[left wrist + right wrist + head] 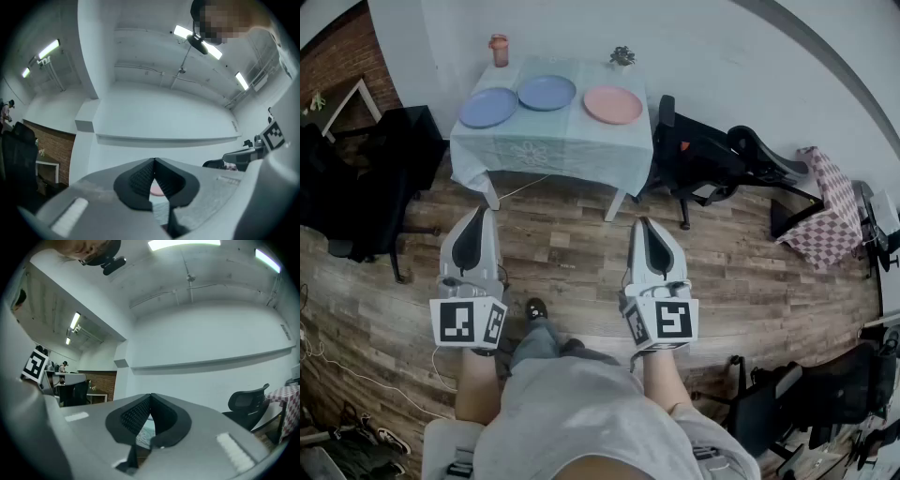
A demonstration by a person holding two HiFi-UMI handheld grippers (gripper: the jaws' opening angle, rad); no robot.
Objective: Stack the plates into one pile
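Observation:
Three plates lie side by side on a small table with a pale cloth [551, 145] far ahead: a lilac-blue plate [487, 107] on the left, a blue plate [547, 92] in the middle, a pink plate [612, 104] on the right. My left gripper [481, 212] and right gripper [644, 223] hover over the wooden floor well short of the table, both shut and empty. In the left gripper view a sliver of the pink plate [156, 189] shows behind the closed jaws of the left gripper [154, 160]. The right gripper [150, 395] shows the tablecloth [146, 433] through its jaws.
An orange bottle [498, 50] and a small plant [622, 56] stand at the table's back edge. A black office chair [712, 157] sits right of the table, dark chairs [366, 178] to its left. A checked cloth [823, 217] lies at far right.

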